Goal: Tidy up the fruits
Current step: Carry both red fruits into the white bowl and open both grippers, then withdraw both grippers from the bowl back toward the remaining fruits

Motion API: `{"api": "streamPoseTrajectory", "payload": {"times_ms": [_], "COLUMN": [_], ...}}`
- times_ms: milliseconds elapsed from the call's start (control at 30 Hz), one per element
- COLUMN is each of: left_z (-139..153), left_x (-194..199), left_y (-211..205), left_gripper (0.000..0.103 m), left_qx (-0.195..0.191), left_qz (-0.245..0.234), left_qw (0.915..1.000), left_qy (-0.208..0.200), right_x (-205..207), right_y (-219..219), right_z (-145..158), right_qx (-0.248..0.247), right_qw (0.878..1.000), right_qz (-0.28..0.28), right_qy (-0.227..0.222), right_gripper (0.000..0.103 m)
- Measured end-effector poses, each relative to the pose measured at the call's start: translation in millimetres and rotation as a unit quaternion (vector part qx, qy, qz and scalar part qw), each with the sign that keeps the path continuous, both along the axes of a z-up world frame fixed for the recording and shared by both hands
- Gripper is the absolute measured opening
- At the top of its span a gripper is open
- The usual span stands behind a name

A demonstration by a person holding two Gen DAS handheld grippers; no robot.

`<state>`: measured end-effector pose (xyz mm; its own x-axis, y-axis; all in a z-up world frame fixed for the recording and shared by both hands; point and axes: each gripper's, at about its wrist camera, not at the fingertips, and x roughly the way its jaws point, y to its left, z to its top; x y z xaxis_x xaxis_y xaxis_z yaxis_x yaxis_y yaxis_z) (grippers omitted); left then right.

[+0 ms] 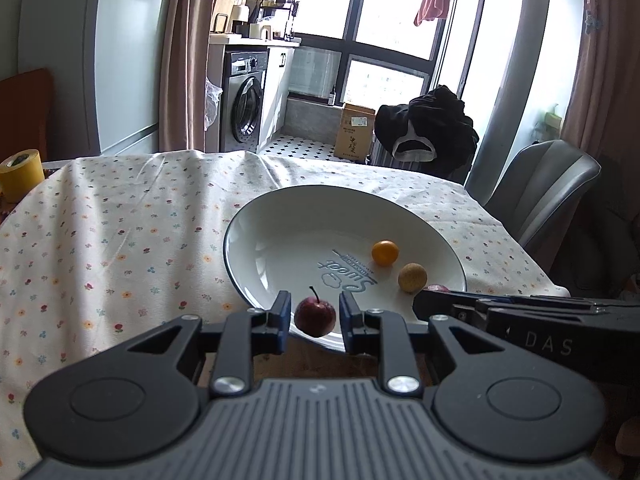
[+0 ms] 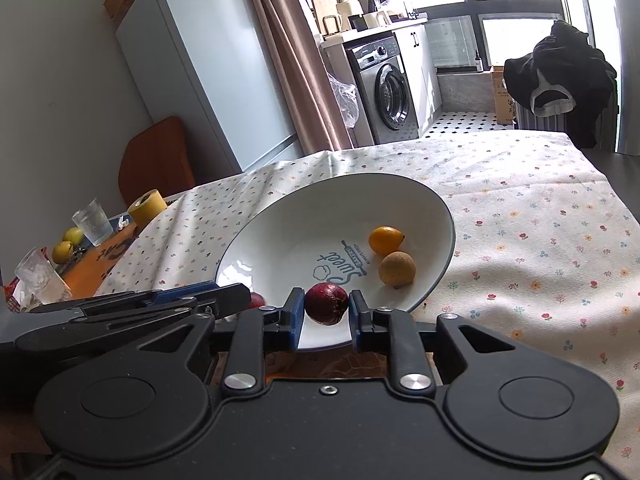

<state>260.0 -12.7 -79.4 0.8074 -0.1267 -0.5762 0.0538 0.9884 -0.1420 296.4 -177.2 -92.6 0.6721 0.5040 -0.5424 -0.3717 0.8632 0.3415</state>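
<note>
A white plate (image 1: 248,240) (image 2: 256,248) printed "Sweet" lies on the flowered tablecloth. It holds an orange fruit (image 1: 385,253) (image 2: 385,239) and a tan round fruit (image 1: 412,277) (image 2: 397,269). A small red fruit with a stem (image 1: 315,316) (image 2: 257,300) rests at the plate's near rim. My left gripper (image 1: 314,314) is open around it, with slim gaps on both sides. My right gripper (image 2: 326,308) is shut on a dark red fruit (image 2: 326,304) (image 1: 438,288) just over the near rim. In the left wrist view the right gripper's fingers (image 1: 448,304) mostly hide that fruit.
The floral tablecloth (image 1: 120,240) (image 2: 540,260) covers the table around the plate. A yellow tape roll (image 1: 20,174) (image 2: 146,208), two glasses (image 2: 94,222) and yellow-green fruits (image 2: 64,250) stand at the left end. A grey chair (image 1: 540,192) is at the far right corner.
</note>
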Motion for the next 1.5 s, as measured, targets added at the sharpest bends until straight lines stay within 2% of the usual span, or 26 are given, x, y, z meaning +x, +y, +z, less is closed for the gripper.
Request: {"api": "streamPoseTrajectory", "payload": {"times_ms": [200, 267, 400, 467, 567, 667, 767, 933, 1167, 1300, 1500], "left_z": [4.6, 6.2, 11.5, 14.6, 17.8, 20.7, 23.7, 27.1, 30.7, 29.8, 31.9], "left_x": [-6.1, -10.0, -19.5, -25.0, -33.0, -41.2, -50.4, -64.8, -82.9, -93.4, -107.2], "left_y": [10.4, 13.5, 20.8, 23.5, 26.0, 25.0, 25.4, 28.1, 27.7, 27.5, 27.3], "left_gripper": [0.028, 0.031, 0.040, 0.052, 0.064, 0.077, 0.084, 0.090, 0.093, 0.093, 0.093], "left_qx": [-0.008, -0.008, -0.005, -0.005, -0.004, 0.002, 0.006, 0.006, 0.005, 0.004, 0.003], "left_qz": [0.018, 0.023, 0.038, 0.043, 0.051, 0.053, 0.062, 0.076, 0.075, 0.068, 0.065], "left_qw": [0.9998, 0.9997, 0.9993, 0.9990, 0.9986, 0.9985, 0.9978, 0.9967, 0.9964, 0.9969, 0.9968], "left_qy": [0.002, 0.000, -0.004, -0.007, -0.010, -0.015, -0.024, -0.028, -0.038, -0.039, -0.046], "right_x": [0.1, -0.4, -4.2, -7.8, -15.6, -23.9, -32.5, -43.5, -59.6, -67.9, -79.3], "right_y": [1.4, 3.5, 2.3, 0.7, -1.9, -4.6, -8.3, -14.8, -24.2, -29.9, -35.0], "right_z": [1.7, 3.7, 8.0, 9.5, 11.5, 12.7, 13.2, 11.9, 13.9, 15.1, 15.9], "right_qx": [0.004, 0.006, 0.010, 0.010, 0.010, 0.012, 0.010, 0.010, 0.013, 0.022, 0.023], "right_qw": [1.000, 1.000, 1.000, 1.000, 1.000, 1.000, 1.000, 1.000, 0.999, 0.999, 0.999], "right_qz": [-0.005, -0.006, -0.013, -0.018, -0.021, -0.020, -0.021, -0.021, -0.027, -0.021, -0.013], "right_qy": [-0.001, -0.005, -0.010, -0.011, -0.015, -0.018, -0.022, -0.018, -0.022, -0.023, -0.026], "right_gripper": [0.023, 0.029, 0.033, 0.039, 0.044, 0.053, 0.058, 0.062, 0.075, 0.079, 0.079]}}
